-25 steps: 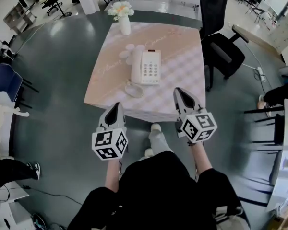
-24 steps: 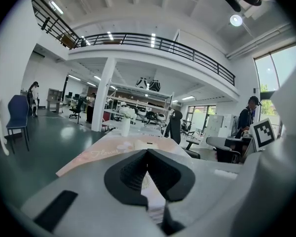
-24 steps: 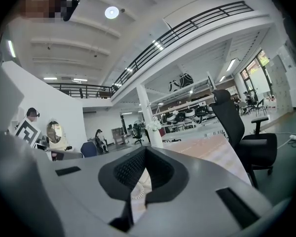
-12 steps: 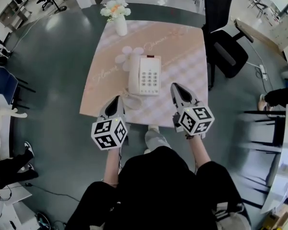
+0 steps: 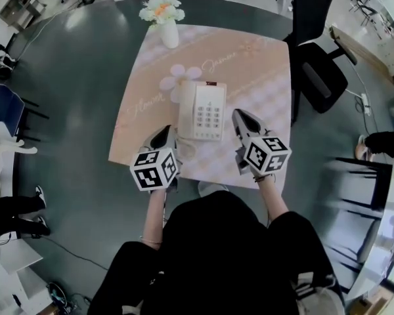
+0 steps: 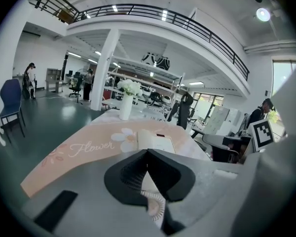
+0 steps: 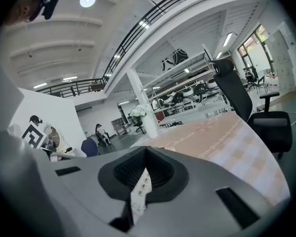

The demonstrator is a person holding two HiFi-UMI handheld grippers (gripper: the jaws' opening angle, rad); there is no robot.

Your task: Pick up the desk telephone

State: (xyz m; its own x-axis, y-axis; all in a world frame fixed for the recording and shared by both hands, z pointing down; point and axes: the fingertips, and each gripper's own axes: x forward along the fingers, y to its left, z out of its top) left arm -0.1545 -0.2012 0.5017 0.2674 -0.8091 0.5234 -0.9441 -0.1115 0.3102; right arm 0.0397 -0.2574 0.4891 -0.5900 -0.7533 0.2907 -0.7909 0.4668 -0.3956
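White telephone keys past right gripper, coiled cord past left gripper

Pink table: desk telephone centre, vase far edge; left gripper, right gripper flank phone, jaws together.

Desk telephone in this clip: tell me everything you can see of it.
The desk telephone is an off-white, plastic-looking set lying flat on the pink tablecloth, towards the person's edge. Its handset sits cradled on the left and the keypad is on the right. A coiled cord trails off the near left corner. Only the cloth seems to touch it. The left gripper and right gripper flank it, apart.
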